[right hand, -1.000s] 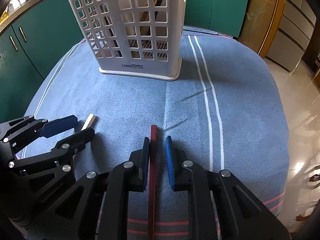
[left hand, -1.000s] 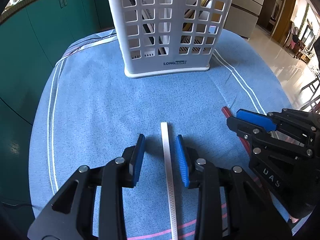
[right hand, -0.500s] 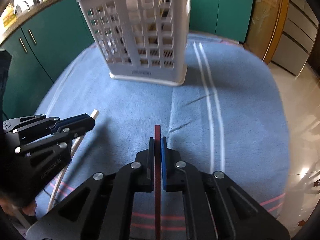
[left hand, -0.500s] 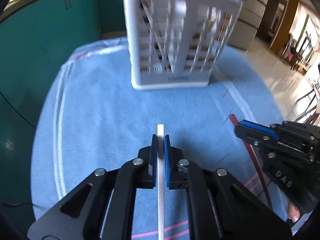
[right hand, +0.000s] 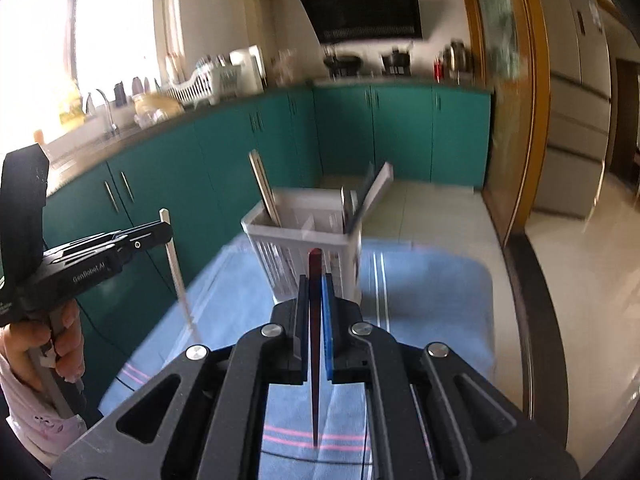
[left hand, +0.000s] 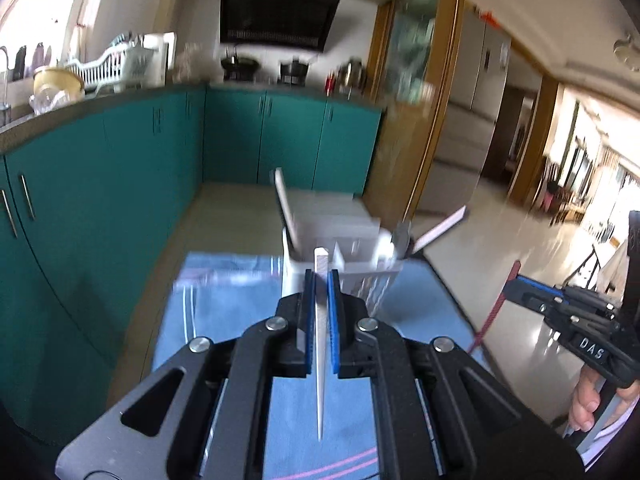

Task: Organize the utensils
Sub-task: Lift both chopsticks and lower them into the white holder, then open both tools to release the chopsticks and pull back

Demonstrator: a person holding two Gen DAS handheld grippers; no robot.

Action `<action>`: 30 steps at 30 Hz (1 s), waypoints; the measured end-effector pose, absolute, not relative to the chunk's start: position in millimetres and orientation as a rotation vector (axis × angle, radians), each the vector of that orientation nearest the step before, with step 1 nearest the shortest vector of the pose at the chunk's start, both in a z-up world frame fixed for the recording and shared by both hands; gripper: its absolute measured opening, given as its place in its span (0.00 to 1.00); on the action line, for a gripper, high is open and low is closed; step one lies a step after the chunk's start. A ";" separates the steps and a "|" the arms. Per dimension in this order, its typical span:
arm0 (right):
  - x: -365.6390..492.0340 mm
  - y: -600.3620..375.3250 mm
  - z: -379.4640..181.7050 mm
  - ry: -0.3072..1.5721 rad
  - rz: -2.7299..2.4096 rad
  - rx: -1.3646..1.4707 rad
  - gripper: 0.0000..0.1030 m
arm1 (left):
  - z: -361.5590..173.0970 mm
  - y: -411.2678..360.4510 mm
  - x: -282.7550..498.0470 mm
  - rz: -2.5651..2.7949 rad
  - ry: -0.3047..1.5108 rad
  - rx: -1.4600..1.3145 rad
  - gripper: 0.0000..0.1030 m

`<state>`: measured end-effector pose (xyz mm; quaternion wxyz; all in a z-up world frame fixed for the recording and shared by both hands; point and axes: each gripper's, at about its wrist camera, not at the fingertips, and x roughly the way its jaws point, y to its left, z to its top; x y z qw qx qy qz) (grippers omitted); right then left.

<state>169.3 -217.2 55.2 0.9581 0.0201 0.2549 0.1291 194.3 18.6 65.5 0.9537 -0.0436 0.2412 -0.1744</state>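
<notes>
My left gripper [left hand: 320,280] is shut on a white chopstick [left hand: 321,344] and holds it high above the table, tip pointing at the white slotted utensil basket [left hand: 340,256]. My right gripper [right hand: 315,284] is shut on a dark red chopstick [right hand: 315,344], also lifted. The basket [right hand: 304,240] stands on the blue cloth and holds several utensils that lean out of it. The left gripper [right hand: 160,232] with its white chopstick [right hand: 178,276] shows at the left of the right wrist view. The right gripper [left hand: 520,286] with its red chopstick [left hand: 494,308] shows at the right of the left wrist view.
The blue striped cloth [right hand: 432,292] covers the table. Teal kitchen cabinets [right hand: 400,132] run behind and to the left. A counter with a dish rack [right hand: 200,84] is at the back left. A tiled floor [right hand: 560,280] lies to the right.
Both grippers closed on their chopsticks, then lifted them off the cloth and tilted up. The views now look level over the basket top instead of down at the table.
</notes>
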 end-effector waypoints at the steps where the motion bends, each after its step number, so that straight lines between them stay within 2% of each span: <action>1: 170.0 -215.1 65.2 0.497 0.261 0.037 0.06 | 76.0 20.8 193.5 -0.352 0.467 -0.095 0.06; 9: 204.5 -202.2 140.1 0.318 0.241 0.001 0.06 | 150.0 24.9 215.9 -0.283 0.280 -0.175 0.06; 17: 243.4 -195.0 169.1 0.220 0.132 0.013 0.06 | 165.0 43.2 257.6 -0.128 0.173 -0.352 0.06; 20: 251.8 -197.3 167.4 0.166 0.097 0.027 0.06 | 160.5 42.3 265.5 -0.099 0.153 -0.375 0.06; 30: 289.5 -216.6 101.7 0.245 0.136 0.129 0.06 | 99.1 13.3 294.3 -0.103 0.248 -0.314 0.06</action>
